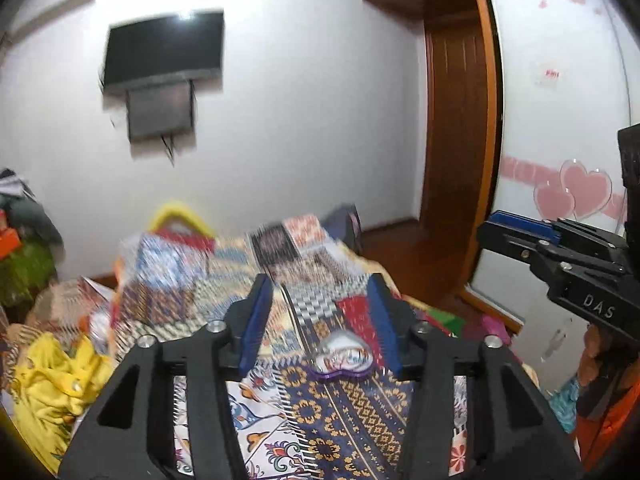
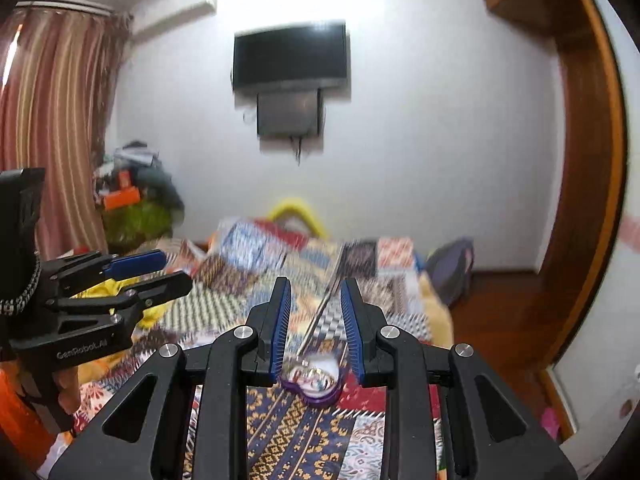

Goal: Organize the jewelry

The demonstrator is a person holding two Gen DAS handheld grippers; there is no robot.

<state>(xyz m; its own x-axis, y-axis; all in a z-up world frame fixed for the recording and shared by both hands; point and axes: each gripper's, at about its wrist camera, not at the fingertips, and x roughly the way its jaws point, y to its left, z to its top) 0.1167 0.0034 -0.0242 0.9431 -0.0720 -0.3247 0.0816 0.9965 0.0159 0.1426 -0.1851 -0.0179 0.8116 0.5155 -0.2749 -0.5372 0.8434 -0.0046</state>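
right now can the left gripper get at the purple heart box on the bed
Probably yes: the left gripper is open, nothing between its fingers, and the purple heart box lies uncovered on the patchwork quilt just ahead; the right gripper hangs clear.

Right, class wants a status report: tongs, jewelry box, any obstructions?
Left tongs open, empty. Right tongs open, empty. Purple heart-shaped jewelry box closed, on patchwork quilt. Thin strand beside box, too blurred to identify.

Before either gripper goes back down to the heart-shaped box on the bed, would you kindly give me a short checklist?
1. Heart-shaped box in view, resting on the quilt: ok.
2. Left gripper open and empty: ok.
3. Right gripper empty, jaws apart: ok.
4. Box lid shut: cannot tell, blurred.
5. Thin strand lying beyond the box, clear of both grippers: ok.
6. Other loose jewelry on the quilt: cannot tell.
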